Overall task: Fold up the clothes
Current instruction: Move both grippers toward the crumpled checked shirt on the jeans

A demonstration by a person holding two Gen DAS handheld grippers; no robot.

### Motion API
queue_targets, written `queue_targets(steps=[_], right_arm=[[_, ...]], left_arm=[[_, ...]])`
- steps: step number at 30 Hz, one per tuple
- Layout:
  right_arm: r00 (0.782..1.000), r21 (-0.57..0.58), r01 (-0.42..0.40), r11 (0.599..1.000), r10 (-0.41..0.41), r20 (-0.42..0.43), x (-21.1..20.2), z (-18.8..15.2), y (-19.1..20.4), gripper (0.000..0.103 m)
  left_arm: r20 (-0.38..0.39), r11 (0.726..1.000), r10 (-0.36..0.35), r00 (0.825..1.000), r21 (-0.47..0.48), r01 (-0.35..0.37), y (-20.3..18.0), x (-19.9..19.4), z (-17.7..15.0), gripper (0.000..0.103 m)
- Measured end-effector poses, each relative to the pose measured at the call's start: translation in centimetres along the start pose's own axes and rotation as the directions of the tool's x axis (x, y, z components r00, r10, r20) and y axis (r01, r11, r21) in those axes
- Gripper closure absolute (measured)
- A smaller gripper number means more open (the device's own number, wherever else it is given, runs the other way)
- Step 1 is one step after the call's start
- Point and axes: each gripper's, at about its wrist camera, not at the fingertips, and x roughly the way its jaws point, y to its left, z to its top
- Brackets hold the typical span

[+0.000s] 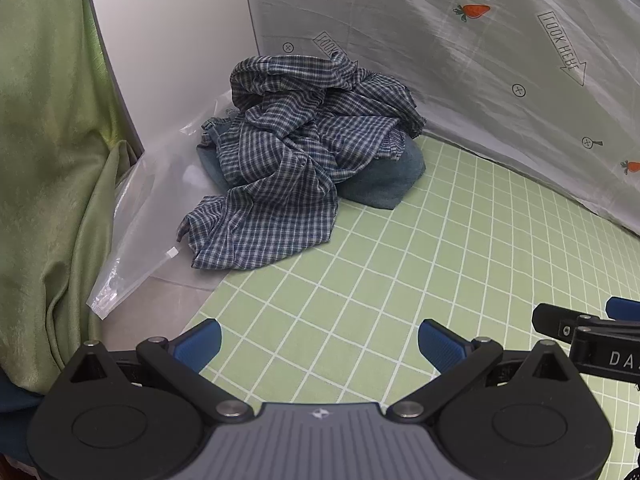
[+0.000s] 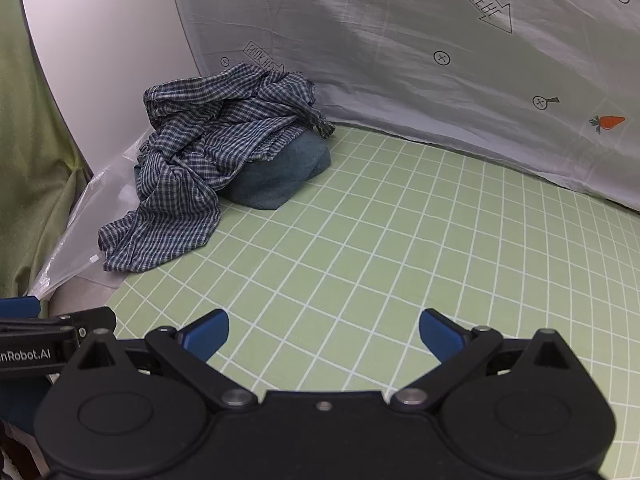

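Plastic bag [image 1: 136, 216] beside checked shirt [image 1: 280, 176], touching

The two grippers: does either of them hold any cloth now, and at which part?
Nothing is held. The left gripper and the right gripper are both open, apart from the checked shirt.

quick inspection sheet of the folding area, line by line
surface: green grid mat, bare in front of both grippers.
job's things: crumpled plaid shirt heaped on a blue garment at the far left corner, unfolded.
clutter: clear plastic bag partly under the pile, off the mat's left edge.
grippers: left gripper and right gripper open, empty, above the mat, side by side.
cables: nothing seen.
surroundings: grey carrot-print sheet behind, white panel, green curtain left.
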Motion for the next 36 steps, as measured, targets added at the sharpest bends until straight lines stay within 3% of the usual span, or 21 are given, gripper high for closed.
queue_targets(steps=[36], right_arm=[[1.000, -0.003, 0.004, 1.000, -0.004, -0.012, 0.24, -0.11, 0.28, 0.000]], left_arm=[[-0.012, 1.000, 0.003, 1.000, -0.016, -0.004, 0.88, 0.44, -0.21, 0.000]])
